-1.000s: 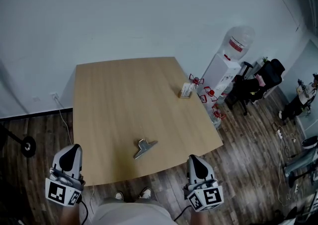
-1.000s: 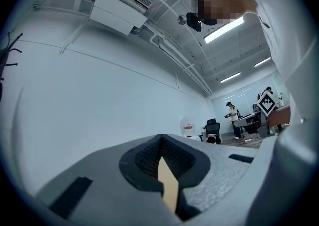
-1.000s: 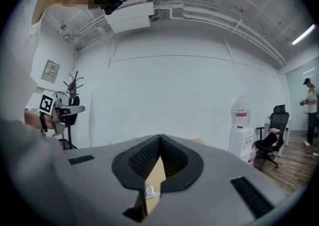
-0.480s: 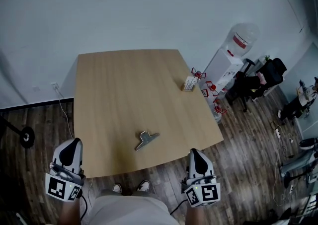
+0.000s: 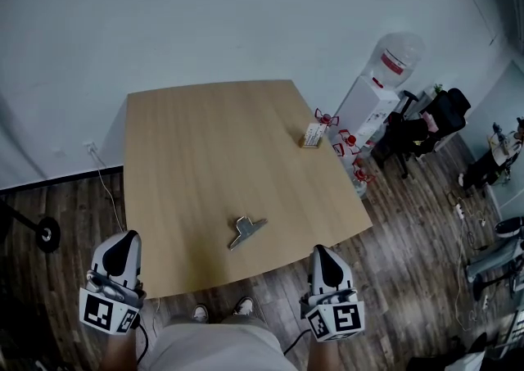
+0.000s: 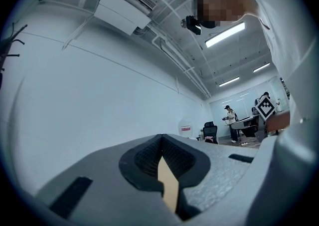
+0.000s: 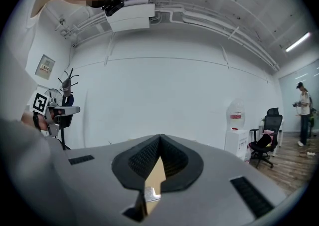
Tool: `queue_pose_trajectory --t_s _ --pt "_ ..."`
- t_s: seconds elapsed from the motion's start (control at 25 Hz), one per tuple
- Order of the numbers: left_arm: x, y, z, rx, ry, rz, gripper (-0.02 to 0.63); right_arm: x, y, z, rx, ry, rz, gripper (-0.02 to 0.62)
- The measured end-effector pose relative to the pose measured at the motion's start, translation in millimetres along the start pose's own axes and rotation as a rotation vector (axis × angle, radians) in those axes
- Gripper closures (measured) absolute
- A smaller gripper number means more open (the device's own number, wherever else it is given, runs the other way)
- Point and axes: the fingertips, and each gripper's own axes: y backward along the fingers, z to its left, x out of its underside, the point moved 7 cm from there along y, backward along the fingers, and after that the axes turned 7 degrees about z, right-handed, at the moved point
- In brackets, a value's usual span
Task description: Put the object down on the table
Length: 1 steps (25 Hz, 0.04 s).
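The fingers [image 6: 144, 157] of the left gripper [image 5: 125, 238] are clenched tip to tip with nothing between them; only a thin sliver of light wood shows through the slot below the tips. This gripper is held off the near left corner of the table [image 5: 188, 148], over the dark wood floor [image 5: 65, 205], apart from everything on the tabletop. Further right, the metal clip [image 5: 246, 231] lies flat on the table near its front edge, roughly between the two grippers and ahead of them, touched by neither. The right gripper [image 5: 320, 251] is held just off the front edge near the right corner, its fingers [image 7: 142, 159] likewise pressed together and empty. Beyond it, a small box [image 5: 310, 136] stands at the table's right edge, well apart from the metal clip. On the floor right of the table stand a white water dispenser [image 5: 370, 107] and a black chair [image 5: 438, 115]
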Motion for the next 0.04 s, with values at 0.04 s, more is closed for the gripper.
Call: queue_pose_trajectory --t_s 0.04 --pt "0.1 -0.4 1.1 0.002 0.0 -0.001 0.598 -0.1 -0.7 1.2 0.0 0.0 0.0 0.597"
